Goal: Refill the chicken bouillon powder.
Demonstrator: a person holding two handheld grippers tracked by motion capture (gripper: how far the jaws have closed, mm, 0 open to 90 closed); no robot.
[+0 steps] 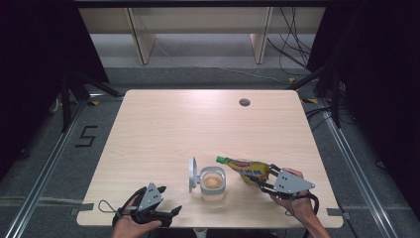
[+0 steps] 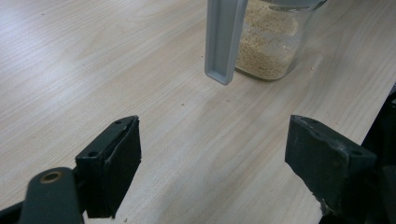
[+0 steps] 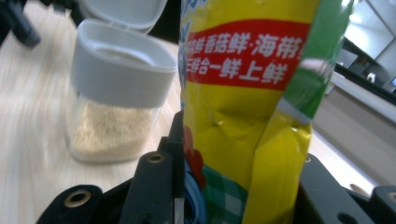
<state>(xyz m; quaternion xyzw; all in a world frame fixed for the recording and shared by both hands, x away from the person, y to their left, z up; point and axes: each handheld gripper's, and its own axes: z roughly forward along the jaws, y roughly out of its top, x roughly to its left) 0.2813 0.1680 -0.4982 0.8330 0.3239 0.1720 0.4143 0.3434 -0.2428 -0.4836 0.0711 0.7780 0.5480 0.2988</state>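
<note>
A yellow and green seasoning pouch (image 1: 246, 168) (image 3: 243, 107) with a green cap is tilted over the table, cap end pointing left toward the jar. My right gripper (image 1: 259, 180) (image 3: 233, 186) is shut on its lower end, a jaw pressed against each side. Left of the pouch a clear square jar (image 1: 213, 183) (image 2: 268, 42) (image 3: 114, 126) holds pale granules. Its grey hinged lid (image 1: 191, 174) (image 2: 223, 37) stands open on the jar's left. My left gripper (image 1: 168, 202) (image 2: 215, 140) rests open near the table's front edge, left of the jar, with bare wood between its jaws.
The light wooden table (image 1: 173, 124) has a round cable hole (image 1: 244, 102) at the back right. A "5" (image 1: 86, 135) is taped on the floor to the left. Wooden shelf legs (image 1: 141, 39) and loose cables (image 1: 292, 44) lie beyond the far edge.
</note>
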